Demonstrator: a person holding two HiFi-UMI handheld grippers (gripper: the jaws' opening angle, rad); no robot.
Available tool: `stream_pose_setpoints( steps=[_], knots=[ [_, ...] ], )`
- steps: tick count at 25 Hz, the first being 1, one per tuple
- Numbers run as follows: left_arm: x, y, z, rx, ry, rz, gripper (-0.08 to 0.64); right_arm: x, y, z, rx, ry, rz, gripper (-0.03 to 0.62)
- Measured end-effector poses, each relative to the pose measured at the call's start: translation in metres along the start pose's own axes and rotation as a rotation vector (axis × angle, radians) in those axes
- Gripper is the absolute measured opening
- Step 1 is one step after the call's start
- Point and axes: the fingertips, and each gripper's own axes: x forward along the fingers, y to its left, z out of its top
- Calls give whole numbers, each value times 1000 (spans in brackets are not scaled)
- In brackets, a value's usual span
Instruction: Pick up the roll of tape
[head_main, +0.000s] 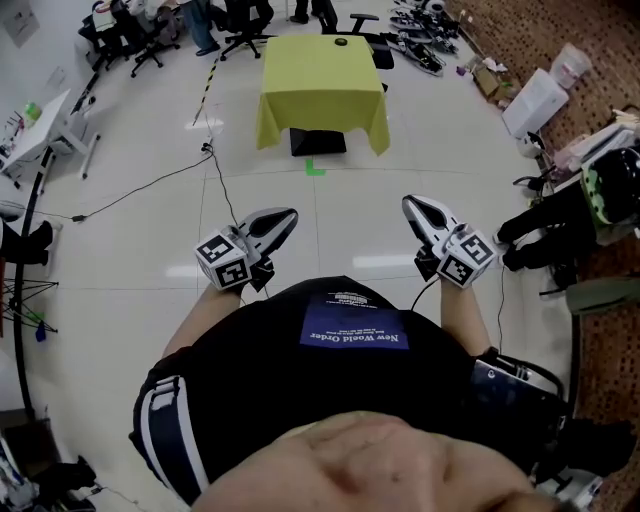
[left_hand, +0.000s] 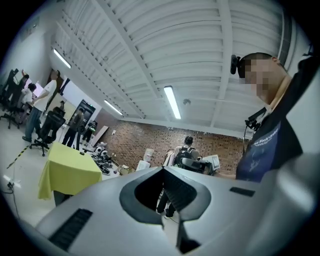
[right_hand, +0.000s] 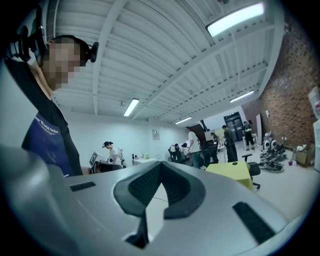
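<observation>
Person stands mid-floor, well apart from the table (head_main: 283, 105) with the yellow-green cloth. Both tools are held low in front of the waist, noses pointing forward and up. Reads as a carry pose, not a reach: nothing is within range of either one.

Left gripper (head_main: 290, 213): jaws pressed together, tips meeting, nothing between them. The left gripper view confirms it, as only the far brick wall and people show through the pad cut-out. Right gripper (head_main: 408, 202): same story, closed up tip to tip and empty. Through its cut-out you just see floor.

Task item: there's one small dark round thing on the tabletop near the far edge (head_main: 341, 42). My guess is that it's the roll of tape, but it's too small to confirm. It sits flat on the cloth, alone, with nothing beside it. The same speck shows on the cloth in the right gripper view (right_hand: 232, 163).

So the tape is on the table, not in either tool. That fits a walk-up to the table as well as a stand-off after setting it back down; I can't tell which from here.

Any grab needs the jaws spread first and the person right at the table edge. The roll lies on the far side, so it's a long reach over the cloth. A black box (head_main: 318, 141) sits under the table and a cable (head_main: 150, 185) runs across the floor, worth minding underfoot.
</observation>
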Motion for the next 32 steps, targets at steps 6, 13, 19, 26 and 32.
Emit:
stream_pose_setpoints(
  steps=[6, 13, 19, 26, 32],
  knots=[
    [-2, 65, 15, -21, -11, 30, 5, 65, -28, -12, 20, 45, 26, -14],
    [46, 136, 28, -20, -15, 113, 5, 119, -112, -8, 51, 30, 105, -5],
    [124, 193, 60, 20, -65, 193, 5, 163, -213, 6, 25, 54, 210, -5],
    [202, 254, 90, 7, -106, 233, 5, 209, -310, 38, -6, 48, 288, -5],
    [230, 305, 100, 5, -86, 219, 5, 245, -359, 33, 14, 60, 266, -5]
  ],
)
